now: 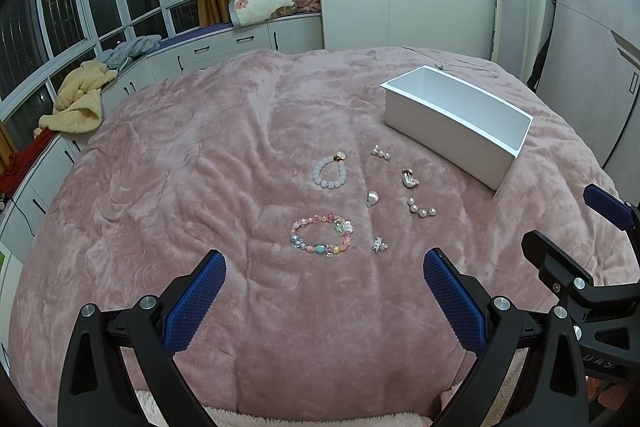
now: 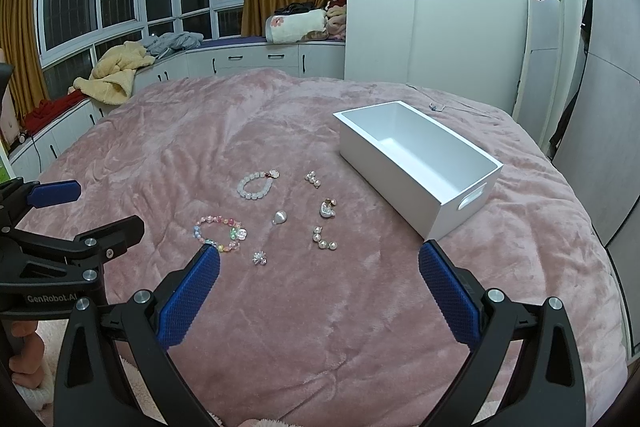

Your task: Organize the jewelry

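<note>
Both claws, left claw (image 1: 324, 267) and right claw (image 2: 319, 261), hover wide apart, empty; tiny crystal charm (image 2: 260, 258) could sink into plush blanket (image 2: 320, 327) when pinched.

1. We see the box (image 2: 404, 179) sitting on the blanket (image 2: 160, 155), behind and to the right of the jewelry.
2. The far bracelet (image 2: 256, 184) lies behind the near bracelet (image 2: 220, 231).
3. Right of both, two pearl earrings (image 2: 313, 179) (image 2: 324, 239) lie with a clip earring (image 2: 327, 208) between them.
4. A pendant (image 2: 278, 217) rests between the bracelets and earrings, a small charm (image 2: 260, 258) in front of it.
</note>
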Motion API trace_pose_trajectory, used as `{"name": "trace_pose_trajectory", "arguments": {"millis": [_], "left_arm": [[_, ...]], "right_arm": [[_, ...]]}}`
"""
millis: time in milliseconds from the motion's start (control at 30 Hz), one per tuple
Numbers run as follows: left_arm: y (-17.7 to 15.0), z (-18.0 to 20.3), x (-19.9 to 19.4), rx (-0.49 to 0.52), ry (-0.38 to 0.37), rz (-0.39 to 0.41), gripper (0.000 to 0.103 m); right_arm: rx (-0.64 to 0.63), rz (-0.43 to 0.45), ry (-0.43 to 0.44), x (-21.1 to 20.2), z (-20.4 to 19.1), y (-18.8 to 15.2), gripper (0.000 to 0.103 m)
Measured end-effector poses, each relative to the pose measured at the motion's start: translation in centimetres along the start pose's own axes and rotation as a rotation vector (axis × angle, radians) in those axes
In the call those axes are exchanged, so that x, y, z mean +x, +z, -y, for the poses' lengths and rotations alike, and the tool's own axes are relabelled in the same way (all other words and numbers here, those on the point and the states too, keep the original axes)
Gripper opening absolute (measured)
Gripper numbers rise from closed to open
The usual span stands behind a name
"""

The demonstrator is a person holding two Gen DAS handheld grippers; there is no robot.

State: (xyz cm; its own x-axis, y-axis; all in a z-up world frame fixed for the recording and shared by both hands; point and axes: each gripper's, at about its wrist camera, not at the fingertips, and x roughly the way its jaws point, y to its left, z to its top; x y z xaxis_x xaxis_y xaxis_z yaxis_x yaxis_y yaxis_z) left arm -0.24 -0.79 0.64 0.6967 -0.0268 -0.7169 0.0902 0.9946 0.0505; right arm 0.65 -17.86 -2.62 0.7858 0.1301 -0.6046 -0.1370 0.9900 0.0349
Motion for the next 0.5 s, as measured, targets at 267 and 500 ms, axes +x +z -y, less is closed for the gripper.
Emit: {"name": "trace_pose_trajectory", "arguments": {"millis": [267, 500], "left_arm": [[-0.1, 0.1, 0.1, 0.006, 0.000, 0.010, 0.100], [0.5, 0.0, 2.9, 0.045, 0.025, -0.062, 0.100]], "right_arm": [[0.003, -0.008, 0.003, 0.4, -0.3, -0.1, 0.099], [0.001, -0.014, -0.004, 2.6, 0.1, 0.4, 0.099]]}}
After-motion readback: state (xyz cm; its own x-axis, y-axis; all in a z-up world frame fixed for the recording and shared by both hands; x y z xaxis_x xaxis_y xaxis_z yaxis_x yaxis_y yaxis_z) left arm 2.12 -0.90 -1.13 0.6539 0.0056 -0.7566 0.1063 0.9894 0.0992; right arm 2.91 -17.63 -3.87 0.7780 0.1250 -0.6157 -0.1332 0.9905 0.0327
